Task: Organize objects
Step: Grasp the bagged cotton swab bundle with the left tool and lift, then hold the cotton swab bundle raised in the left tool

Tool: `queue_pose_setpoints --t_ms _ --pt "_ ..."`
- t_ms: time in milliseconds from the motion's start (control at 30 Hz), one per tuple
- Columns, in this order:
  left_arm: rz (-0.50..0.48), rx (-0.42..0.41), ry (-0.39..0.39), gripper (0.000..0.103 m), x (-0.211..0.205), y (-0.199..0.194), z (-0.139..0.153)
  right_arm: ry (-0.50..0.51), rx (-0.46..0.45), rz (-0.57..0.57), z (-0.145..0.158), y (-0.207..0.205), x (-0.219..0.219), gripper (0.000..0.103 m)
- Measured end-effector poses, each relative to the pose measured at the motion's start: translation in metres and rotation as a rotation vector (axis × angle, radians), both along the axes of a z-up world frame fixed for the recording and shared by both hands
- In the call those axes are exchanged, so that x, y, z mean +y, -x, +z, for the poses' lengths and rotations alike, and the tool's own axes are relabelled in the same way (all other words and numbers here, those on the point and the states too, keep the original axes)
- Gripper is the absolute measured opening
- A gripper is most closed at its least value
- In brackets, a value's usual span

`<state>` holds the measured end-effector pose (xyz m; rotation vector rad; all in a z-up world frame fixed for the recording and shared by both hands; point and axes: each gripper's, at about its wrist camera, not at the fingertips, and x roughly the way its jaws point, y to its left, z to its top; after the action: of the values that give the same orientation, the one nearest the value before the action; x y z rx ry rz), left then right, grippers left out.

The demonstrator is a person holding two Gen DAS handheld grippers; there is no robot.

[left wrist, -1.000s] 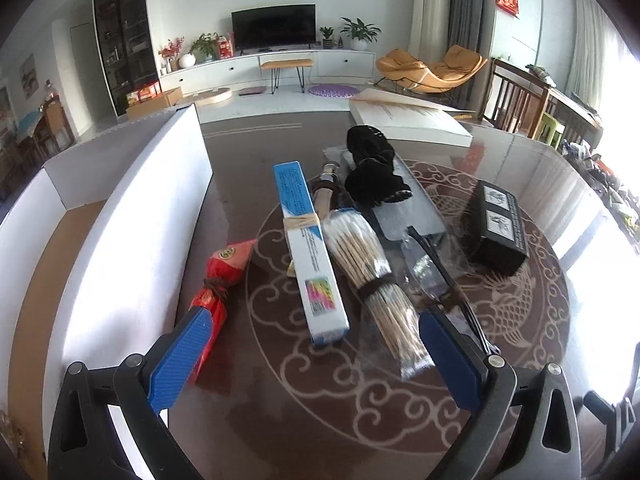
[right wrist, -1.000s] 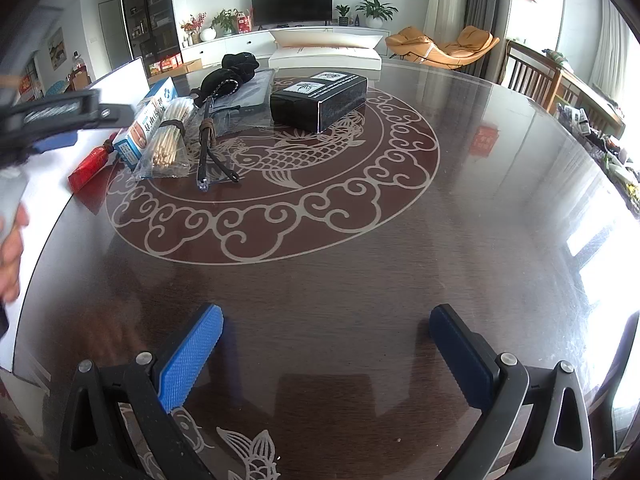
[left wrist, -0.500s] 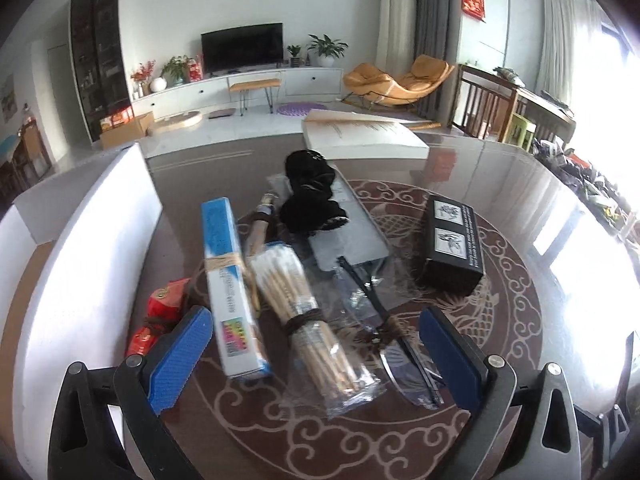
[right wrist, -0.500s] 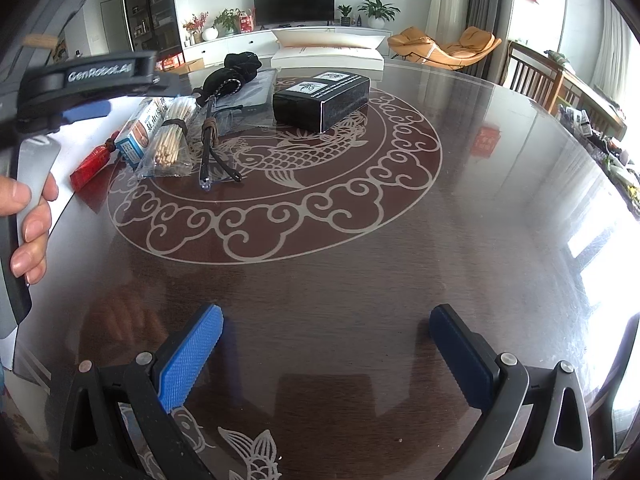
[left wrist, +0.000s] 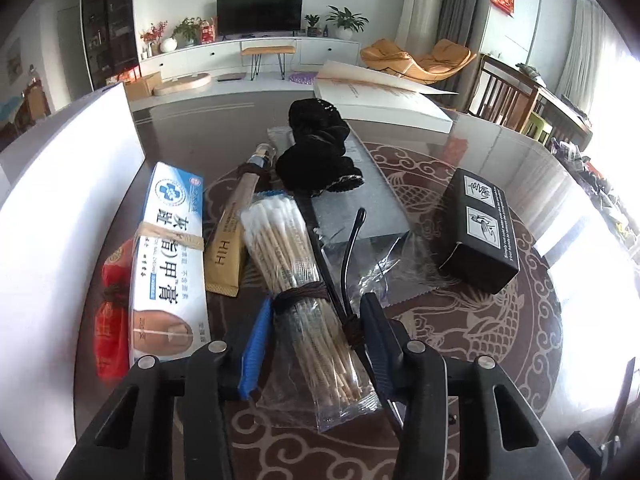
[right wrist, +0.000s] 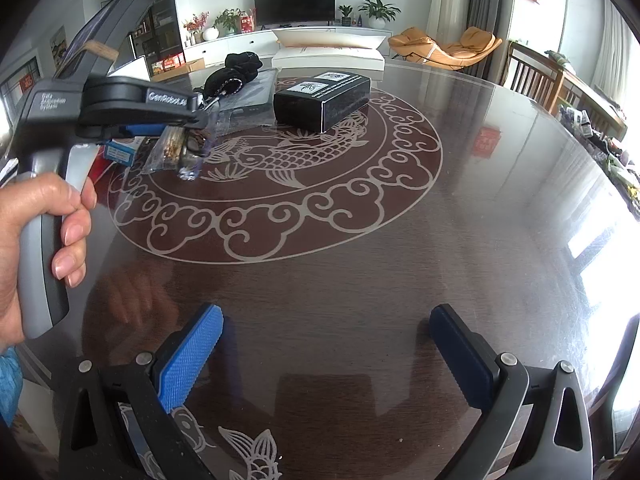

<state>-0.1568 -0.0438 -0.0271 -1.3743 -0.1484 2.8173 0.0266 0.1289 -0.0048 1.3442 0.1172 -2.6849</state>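
My left gripper [left wrist: 312, 344] has just been closing across the cotton-swab bundle [left wrist: 304, 292], which runs lengthwise straight ahead (pads look pressed on it, right gripper [right wrist: 326, 346] idle and agape).

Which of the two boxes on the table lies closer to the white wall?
The blue and white box with the tape band: it lies beside the white wall. The black box sits far across.

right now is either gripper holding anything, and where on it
The left gripper has just closed around the cotton swab bundle, near its tied stick end. The right gripper holds nothing.
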Motion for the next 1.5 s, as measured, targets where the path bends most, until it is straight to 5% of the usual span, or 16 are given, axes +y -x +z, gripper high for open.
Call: queue_pose_setpoints --t_ms 367,500,833,1000,1267,1333,1400,1500 --pt "-0.169 -0.013 -0.048 0.046 -0.003 -0.103 0.009 0.000 0.000 0.000 0.000 0.000 0.000 0.103" --pt "-0.171 0.044 -0.110 0.075 -0.015 -0.122 0.030 0.000 0.000 0.000 0.000 0.000 0.000 0.103" --pt "-0.142 0.010 0.036 0.074 -0.006 -0.101 0.013 0.000 0.001 0.001 0.000 0.000 0.000 0.103" --pt "-0.123 -0.023 0.060 0.028 -0.003 -0.090 -0.003 0.001 0.001 0.001 0.000 0.000 0.000 0.103" --pt "-0.160 -0.042 0.075 0.030 -0.017 -0.149 -0.001 0.000 0.001 0.003 -0.001 0.001 -0.002 0.103" --pt "-0.163 -0.038 0.072 0.037 -0.021 -0.159 -0.002 0.000 0.001 0.003 -0.001 0.001 -0.002 0.103" --pt "-0.170 -0.045 0.080 0.085 -0.020 -0.158 -0.005 0.000 0.001 0.003 -0.001 0.001 -0.002 0.103" --pt "-0.149 -0.057 0.094 0.099 -0.020 -0.151 -0.011 0.001 0.000 0.003 0.000 0.001 -0.001 0.103"
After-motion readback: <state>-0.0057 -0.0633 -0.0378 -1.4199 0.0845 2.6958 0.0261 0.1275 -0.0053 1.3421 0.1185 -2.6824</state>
